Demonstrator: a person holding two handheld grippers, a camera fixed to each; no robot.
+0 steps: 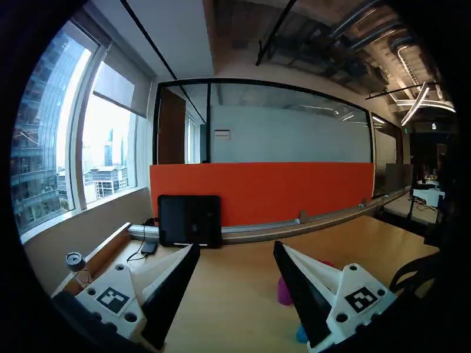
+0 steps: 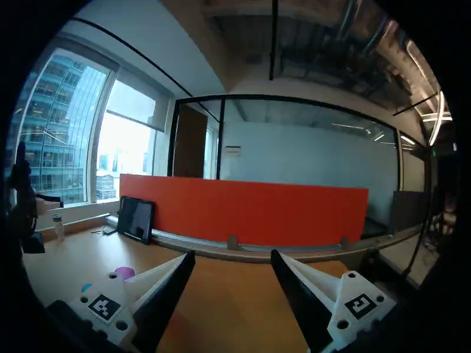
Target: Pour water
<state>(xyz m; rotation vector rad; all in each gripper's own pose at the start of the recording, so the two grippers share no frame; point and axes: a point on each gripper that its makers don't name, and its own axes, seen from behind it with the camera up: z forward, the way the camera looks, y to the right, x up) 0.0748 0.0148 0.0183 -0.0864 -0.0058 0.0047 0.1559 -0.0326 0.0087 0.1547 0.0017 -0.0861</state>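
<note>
- Your left tool (image 1: 235,246) is spread open over the counter (image 1: 235,306).
- Your right tool (image 2: 232,253) is spread open too.
- A bottle (image 2: 57,226) stands at the counter's window edge.

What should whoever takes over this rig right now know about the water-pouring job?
Left gripper: jaws open, empty, above the desk.
Right gripper: jaws open, empty.
Things: a small bottle stands at the desk's window edge. A purple cup and a blue item sit on the desk, partly hidden behind a gripper finger.
Done: nothing grasped, and no pouring visible.
Left: pick up the bottle, probably uncap it, and pour into the cup.
</note>
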